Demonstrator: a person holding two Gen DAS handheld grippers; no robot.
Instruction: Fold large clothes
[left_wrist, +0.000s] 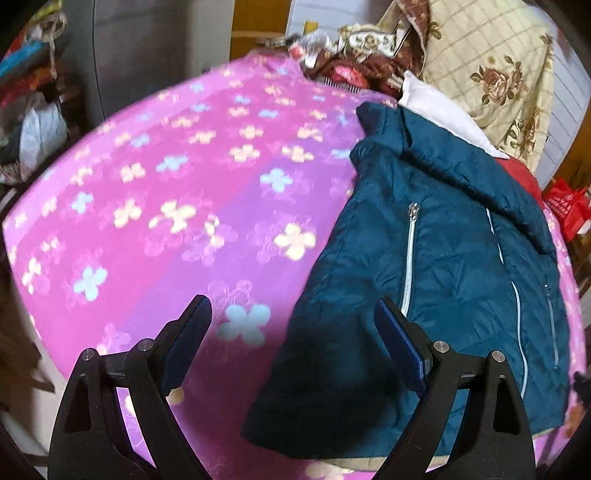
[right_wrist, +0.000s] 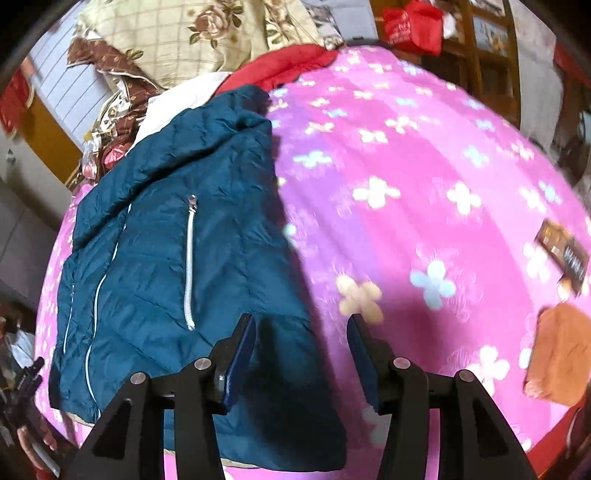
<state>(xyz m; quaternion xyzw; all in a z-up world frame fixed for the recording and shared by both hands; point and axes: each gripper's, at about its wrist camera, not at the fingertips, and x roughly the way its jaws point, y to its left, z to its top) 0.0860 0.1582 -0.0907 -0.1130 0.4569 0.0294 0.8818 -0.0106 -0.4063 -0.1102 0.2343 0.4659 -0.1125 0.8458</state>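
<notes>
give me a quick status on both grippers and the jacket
Left gripper open, empty. Right gripper open, empty. Teal jacket flat on the pink floral blanket, partly folded. Nothing on top of it.

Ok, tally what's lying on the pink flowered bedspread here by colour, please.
Teal: 1, the quilted jacket
Red: 1, a padded item behind the jacket's collar
White: 1, a cloth beside it
Orange: 1, a folded cloth
Brown: 1, a flat packet
Total: 5
</notes>
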